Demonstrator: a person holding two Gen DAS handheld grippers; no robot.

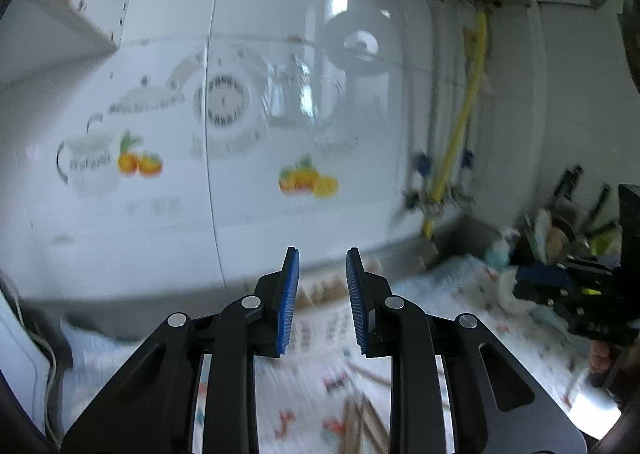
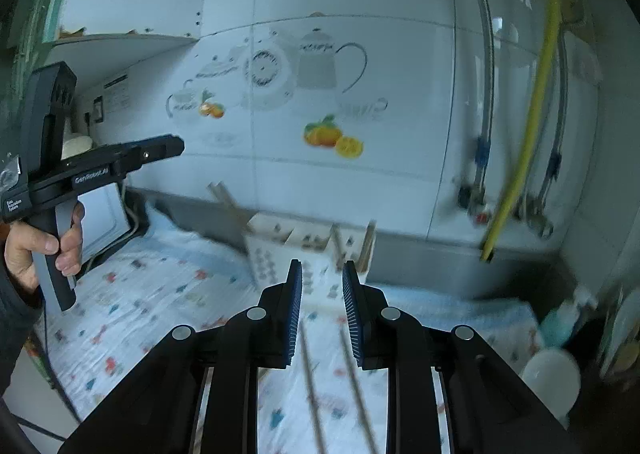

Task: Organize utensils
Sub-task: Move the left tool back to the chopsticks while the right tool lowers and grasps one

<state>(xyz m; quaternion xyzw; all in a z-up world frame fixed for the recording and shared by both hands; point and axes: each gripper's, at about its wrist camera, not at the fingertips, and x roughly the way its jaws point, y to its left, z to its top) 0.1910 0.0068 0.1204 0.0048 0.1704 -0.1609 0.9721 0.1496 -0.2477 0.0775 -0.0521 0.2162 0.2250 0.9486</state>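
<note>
My left gripper is open and empty, raised above the patterned cloth and facing the tiled wall. My right gripper is open and empty above the cloth, with two wooden chopsticks lying on the cloth below it. A white utensil holder with compartments stands at the back by the wall; chopsticks stick out of its left side and another out of its right. The left gripper also shows at the left of the right wrist view, held in a hand. More chopsticks lie blurred below the left gripper.
A yellow hose and pipes run down the wall at the right. A dish rack with plates and knives and a teal bottle stand at the right. A white appliance with cables sits at the left. A white round object lies at the lower right.
</note>
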